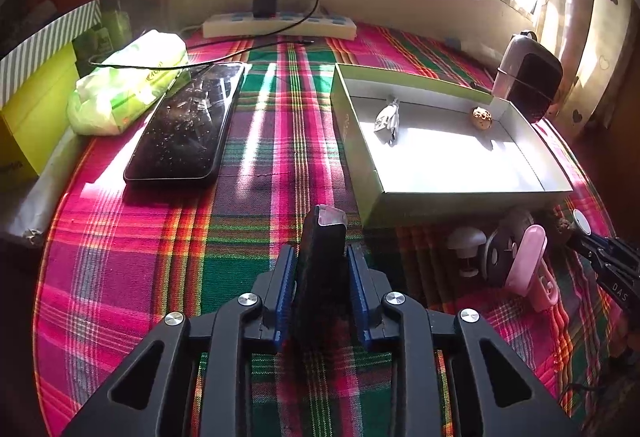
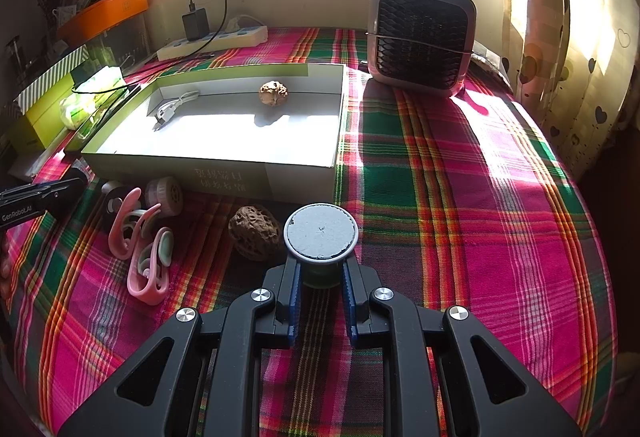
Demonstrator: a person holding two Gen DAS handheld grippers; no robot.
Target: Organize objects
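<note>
Dark slim block [image 1: 322, 257] stands upright between my left fingers [image 1: 288, 277], pinched near its base; top-heavy, it may tip or slip on lifting. Round-lidded jar [image 2: 320, 233] is clamped in my right gripper [image 2: 320, 277], fully closed on it. Open box [image 2: 224, 165] just ahead on the plaid desk [image 2: 460, 197]; the near wall could catch either load.

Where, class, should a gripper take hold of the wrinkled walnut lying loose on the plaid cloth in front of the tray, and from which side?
Grip the walnut across its shorter width, coming from above. It lies on its side on the cloth, long axis roughly level, so jaws fit best across the middle bulge. The round-lidded item in the right gripper crowds its right side.
</note>
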